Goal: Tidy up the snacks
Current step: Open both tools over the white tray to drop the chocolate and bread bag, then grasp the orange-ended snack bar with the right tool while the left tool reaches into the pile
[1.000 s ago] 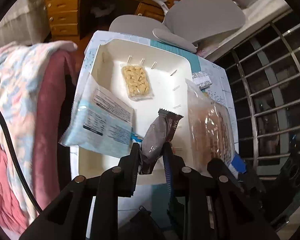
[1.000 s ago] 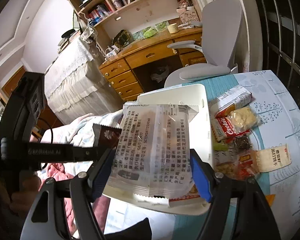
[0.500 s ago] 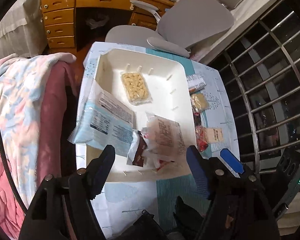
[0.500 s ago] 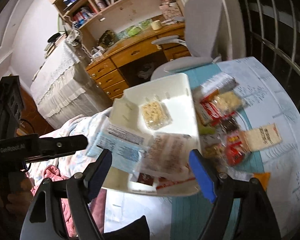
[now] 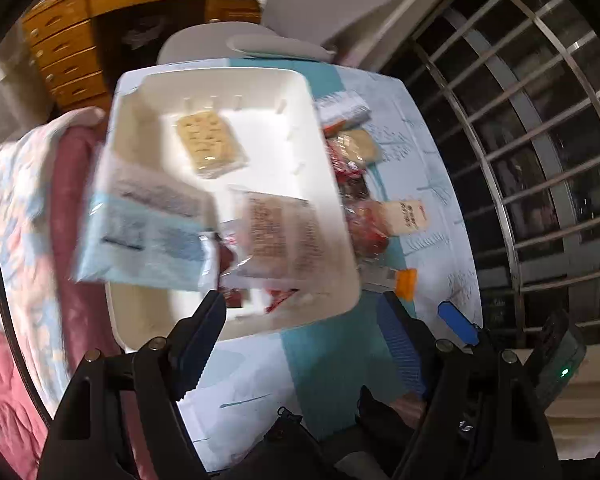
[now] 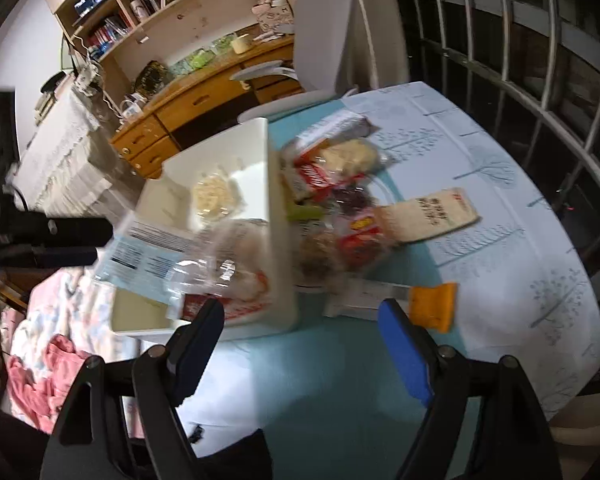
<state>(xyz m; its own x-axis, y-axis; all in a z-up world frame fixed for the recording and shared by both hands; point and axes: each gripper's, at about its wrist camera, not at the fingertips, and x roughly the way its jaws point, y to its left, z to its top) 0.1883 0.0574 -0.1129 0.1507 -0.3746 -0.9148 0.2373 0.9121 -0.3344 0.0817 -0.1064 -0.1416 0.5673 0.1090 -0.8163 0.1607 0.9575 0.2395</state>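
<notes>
Beyond the empty, opening left gripper and the wide, empty right gripper, a pale tablecloth (tree-printed) carries a white tray; wrapper print is blurred.

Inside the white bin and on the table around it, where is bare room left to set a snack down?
Free: the white bin floor along its far wall beside the cracker pack, and the near table. Crowded: the bin's near half and the loose snack pile.

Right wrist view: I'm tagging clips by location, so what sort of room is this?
Probably a home study or bedroom: a wooden desk under a bookshelf, an office chair, and bedding.
</notes>
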